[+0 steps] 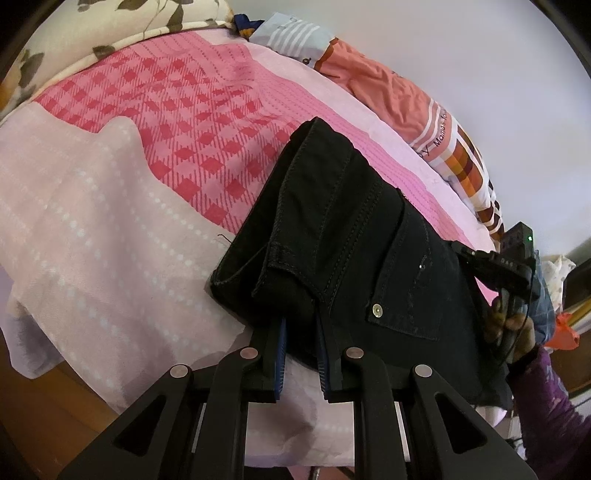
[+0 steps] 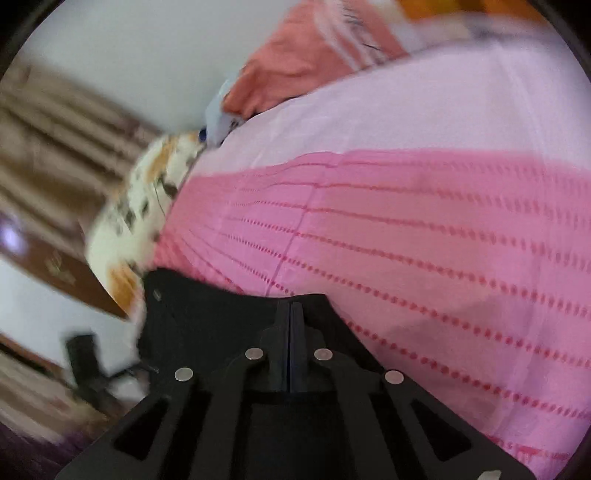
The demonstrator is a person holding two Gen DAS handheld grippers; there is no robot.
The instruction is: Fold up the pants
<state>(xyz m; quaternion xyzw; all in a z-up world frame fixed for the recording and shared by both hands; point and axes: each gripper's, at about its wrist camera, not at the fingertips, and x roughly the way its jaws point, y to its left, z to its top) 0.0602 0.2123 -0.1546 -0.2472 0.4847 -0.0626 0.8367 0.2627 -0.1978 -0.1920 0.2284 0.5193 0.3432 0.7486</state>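
Observation:
Black pants (image 1: 354, 240) lie folded on the pink bed cover (image 1: 155, 155), back pocket and rivet up, leg hems at the near left. My left gripper (image 1: 301, 325) has its fingers on either side of the near folded edge, shut on the fabric. My right gripper (image 1: 480, 258) shows at the pants' right edge, held by a hand. In the blurred right wrist view its fingers (image 2: 291, 321) are pressed together on the black pants (image 2: 207, 317), above the pink cover (image 2: 424, 258).
A floral pillow (image 1: 110, 26) lies at the far left of the bed. An orange and striped blanket (image 1: 388, 85) runs along the far edge by the wall. The bed's near edge drops to a wooden floor (image 1: 48, 406). Clutter stands at the right (image 1: 561, 325).

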